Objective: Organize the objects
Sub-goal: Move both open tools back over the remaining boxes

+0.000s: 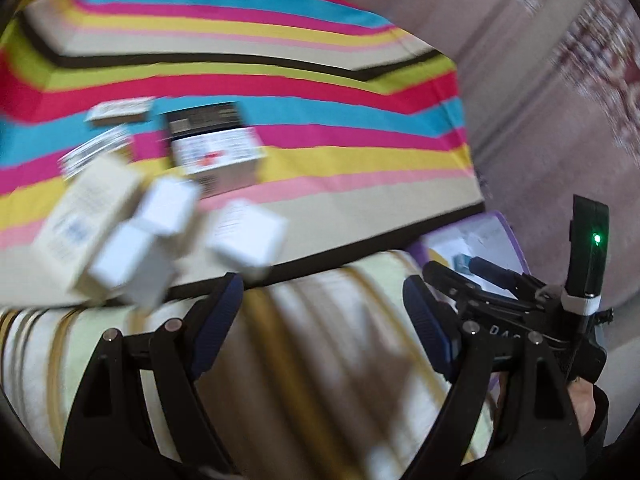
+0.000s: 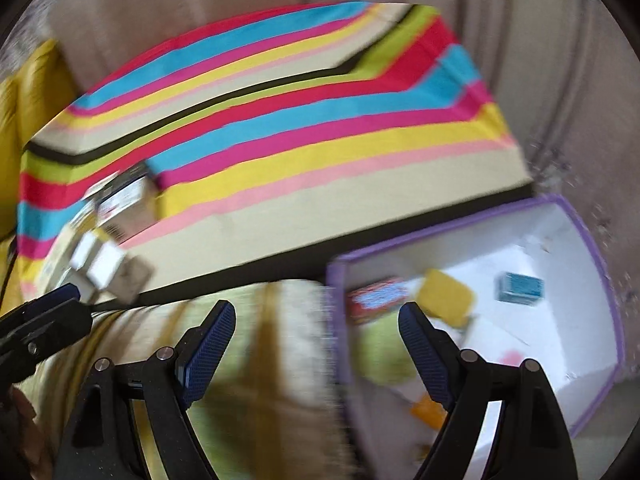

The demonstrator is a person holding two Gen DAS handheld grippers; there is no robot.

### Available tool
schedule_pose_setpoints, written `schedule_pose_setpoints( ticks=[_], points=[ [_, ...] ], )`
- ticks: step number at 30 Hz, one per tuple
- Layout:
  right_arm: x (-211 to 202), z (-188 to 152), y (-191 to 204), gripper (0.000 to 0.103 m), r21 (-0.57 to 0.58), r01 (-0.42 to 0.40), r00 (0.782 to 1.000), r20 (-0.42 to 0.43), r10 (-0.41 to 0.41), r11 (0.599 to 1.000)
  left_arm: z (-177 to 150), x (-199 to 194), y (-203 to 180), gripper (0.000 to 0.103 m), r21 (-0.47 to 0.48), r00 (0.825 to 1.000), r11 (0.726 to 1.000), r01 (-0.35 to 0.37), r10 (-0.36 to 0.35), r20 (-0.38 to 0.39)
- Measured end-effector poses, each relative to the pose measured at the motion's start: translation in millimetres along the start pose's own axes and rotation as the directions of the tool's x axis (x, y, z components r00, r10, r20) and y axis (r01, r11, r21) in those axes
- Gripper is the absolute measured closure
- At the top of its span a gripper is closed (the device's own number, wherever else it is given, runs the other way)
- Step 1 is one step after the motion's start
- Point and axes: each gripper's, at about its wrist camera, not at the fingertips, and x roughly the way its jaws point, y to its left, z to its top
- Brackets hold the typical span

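Both views are motion-blurred. The left gripper (image 1: pixel 320 320) is spread wide with nothing between its blue pads; it hangs above a pale striped cushion (image 1: pixel 312 320). The right gripper (image 2: pixel 316 340) is likewise spread wide and empty, above the same cushion's edge. The landmark is the striped cloth (image 1: pixel 320 128), which covers a raised flat surface beyond the cushion. A cluster of small white and cream boxes (image 1: pixel 132 232) lies on the cloth's near left part, close to its dark border. Behind the cluster sits a box with a dark label (image 1: pixel 212 148). To the right of the cloth, just below its near right corner, stands a purple-rimmed bin (image 2: pixel 596 272). Inside the bin lie a yellow box (image 2: pixel 448 296), a teal box (image 2: pixel 520 288) and a red-and-blue box (image 2: pixel 376 300).
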Motion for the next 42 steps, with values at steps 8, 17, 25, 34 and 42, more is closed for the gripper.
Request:
schedule_pose_setpoints(
  ticks=[8,17,25,34,42],
  points=[
    [6.2,4.9,74.5,0.018,-0.194,-0.072,0.997,-0.013,0.071,0.978,-13.7,-21.1,80.8,0.019,-0.195,0.999,0.981,0.000,-0.008,-0.043],
    [20.5,5.8,106.2,0.018,-0.270,-0.104,0.994,-0.064,0.090,0.957,0.6,-5.4,116.1,0.015,-0.279,0.991,0.959,0.044,-0.077,-0.108],
    [25.0,6.1,118.9,0.018,-0.302,-0.117,0.992,-0.082,0.097,0.946,16.3,2.8,134.3,0.014,-0.303,0.995,0.951,-0.066,0.039,-0.097],
    [34.6,11.6,144.6,0.018,-0.405,-0.160,0.986,-0.101,0.129,0.900,-0.3,-12.4,116.7,0.014,-0.321,0.992,0.947,0.013,-0.051,-0.112],
    [57.4,23.4,166.5,0.018,-0.513,-0.184,0.982,-0.131,0.135,0.839,5.8,-5.8,116.4,0.014,-0.309,0.990,0.948,0.069,-0.102,-0.092]
  ],
)
